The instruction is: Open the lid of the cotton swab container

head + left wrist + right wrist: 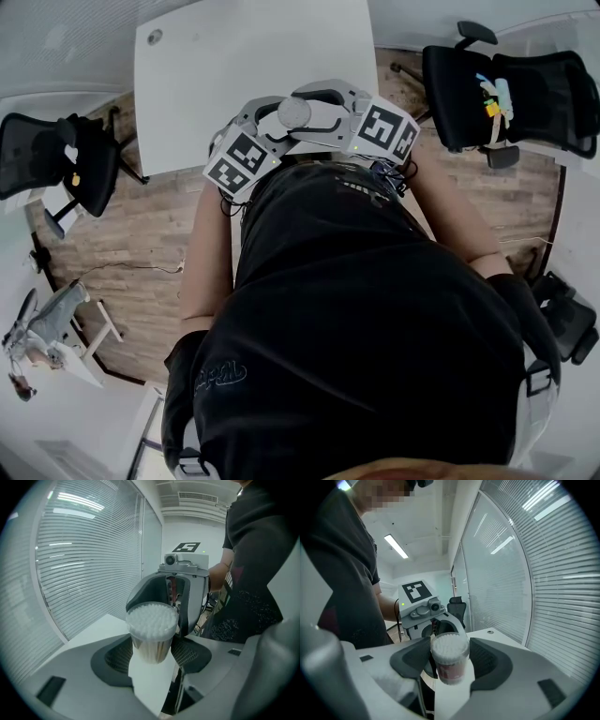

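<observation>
Holding both grippers nose to nose at the near edge of the white table (244, 66), you have the cotton swab container (151, 630) caught between them. Your left gripper (152, 656) pinches it by the body, its pads against both sides. The container is roughly upright, with its top of packed white swab tips tipped towards that gripper's camera. Your right gripper (451, 645) meets it from the right with jaws spread wide. The container sits between those pads, which do not appear to press it.
</observation>
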Demonstrator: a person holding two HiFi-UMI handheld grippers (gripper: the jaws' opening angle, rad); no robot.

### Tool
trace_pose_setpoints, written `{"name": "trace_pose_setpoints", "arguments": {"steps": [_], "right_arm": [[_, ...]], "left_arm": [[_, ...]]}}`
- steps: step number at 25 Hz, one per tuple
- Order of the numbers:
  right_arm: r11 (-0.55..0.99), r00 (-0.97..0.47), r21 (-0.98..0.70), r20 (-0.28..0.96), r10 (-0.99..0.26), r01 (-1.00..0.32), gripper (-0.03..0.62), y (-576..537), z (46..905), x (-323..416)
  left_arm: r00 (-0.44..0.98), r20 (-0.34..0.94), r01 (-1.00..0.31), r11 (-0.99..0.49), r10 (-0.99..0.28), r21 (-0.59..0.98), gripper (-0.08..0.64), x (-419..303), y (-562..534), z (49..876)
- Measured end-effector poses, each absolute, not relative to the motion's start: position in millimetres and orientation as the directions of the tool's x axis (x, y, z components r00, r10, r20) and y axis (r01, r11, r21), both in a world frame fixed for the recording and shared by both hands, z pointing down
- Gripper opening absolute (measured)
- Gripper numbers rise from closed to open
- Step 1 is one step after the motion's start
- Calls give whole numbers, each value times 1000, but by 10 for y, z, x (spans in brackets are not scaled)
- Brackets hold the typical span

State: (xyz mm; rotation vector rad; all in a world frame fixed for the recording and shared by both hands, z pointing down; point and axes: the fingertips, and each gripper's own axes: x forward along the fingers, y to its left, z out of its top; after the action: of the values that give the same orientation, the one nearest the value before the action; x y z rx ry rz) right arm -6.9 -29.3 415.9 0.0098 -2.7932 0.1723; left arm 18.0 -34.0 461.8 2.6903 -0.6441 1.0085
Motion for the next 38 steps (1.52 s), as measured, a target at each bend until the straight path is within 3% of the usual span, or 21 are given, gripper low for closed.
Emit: {"name": "trace_pose_setpoints", "arguments": {"steps": [15,21,38], "right_arm": [[991,-940,-124,340,2,-43,255,-317,4152,-91],[977,-948,-211,315,46,-23,253,-298,4104,-119],[978,-942,-208,331,60,-11,258,-311,4133,-275]], "left_arm": [[663,658,-456,-890,-357,-23,259,140,-354,4587],[635,673,-436,-895,-379,-92,252,93,-346,4602],[649,667,-458,-888,-364,-39,253,-62,-318,4691]]}}
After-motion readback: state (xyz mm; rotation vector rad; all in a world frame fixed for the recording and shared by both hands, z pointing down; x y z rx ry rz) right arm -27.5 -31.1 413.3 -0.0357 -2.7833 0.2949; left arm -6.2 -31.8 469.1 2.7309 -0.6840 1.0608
